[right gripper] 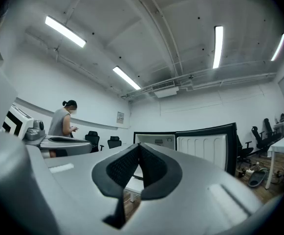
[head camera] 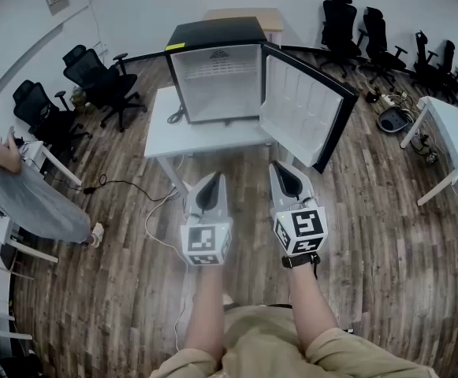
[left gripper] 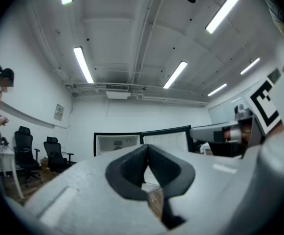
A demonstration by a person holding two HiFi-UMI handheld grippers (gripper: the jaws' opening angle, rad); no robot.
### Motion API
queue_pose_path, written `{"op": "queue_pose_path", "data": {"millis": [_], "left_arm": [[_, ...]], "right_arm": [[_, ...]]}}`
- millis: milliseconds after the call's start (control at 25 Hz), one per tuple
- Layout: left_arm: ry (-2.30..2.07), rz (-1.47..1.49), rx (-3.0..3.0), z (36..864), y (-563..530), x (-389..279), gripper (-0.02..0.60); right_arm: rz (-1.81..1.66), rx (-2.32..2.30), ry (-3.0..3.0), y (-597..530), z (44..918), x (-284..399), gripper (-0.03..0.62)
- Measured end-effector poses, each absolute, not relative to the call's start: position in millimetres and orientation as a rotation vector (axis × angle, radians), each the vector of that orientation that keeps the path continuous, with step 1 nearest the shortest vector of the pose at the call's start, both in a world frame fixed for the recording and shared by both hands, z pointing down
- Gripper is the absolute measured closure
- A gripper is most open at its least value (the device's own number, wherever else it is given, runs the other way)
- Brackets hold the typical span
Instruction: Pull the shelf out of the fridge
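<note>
I read left gripper (head camera: pixel 213 177) and right gripper (head camera: pixel 281 166) jaws pressed together, nothing held. Fridge (head camera: pixel 215 73), door open, on worktop (head camera: pixel 164 136), well ahead of both jaws; shelf (head camera: pixel 213 68) inside.

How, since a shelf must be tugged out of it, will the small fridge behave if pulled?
The fridge looks compact and sits apparently unfastened on a smooth white table, so it may slide. Its open door probably swings easily.
</note>
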State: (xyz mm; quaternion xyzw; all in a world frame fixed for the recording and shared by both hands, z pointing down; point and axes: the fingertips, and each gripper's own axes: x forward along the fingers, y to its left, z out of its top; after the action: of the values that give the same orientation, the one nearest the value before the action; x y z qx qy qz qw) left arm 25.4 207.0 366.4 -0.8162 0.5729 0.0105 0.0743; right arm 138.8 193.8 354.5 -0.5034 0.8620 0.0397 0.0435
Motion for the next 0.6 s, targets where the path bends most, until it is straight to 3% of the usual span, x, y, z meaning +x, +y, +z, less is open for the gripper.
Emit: {"op": "queue_pose_path", "data": {"millis": [600], "left_arm": [[1.828, -0.039, -2.457, 399.9, 184.2, 13.0, 0.581]], "right_arm": [[-0.077, -1.552, 2.578, 167.6, 395.1, 138.0, 0.588]]}}
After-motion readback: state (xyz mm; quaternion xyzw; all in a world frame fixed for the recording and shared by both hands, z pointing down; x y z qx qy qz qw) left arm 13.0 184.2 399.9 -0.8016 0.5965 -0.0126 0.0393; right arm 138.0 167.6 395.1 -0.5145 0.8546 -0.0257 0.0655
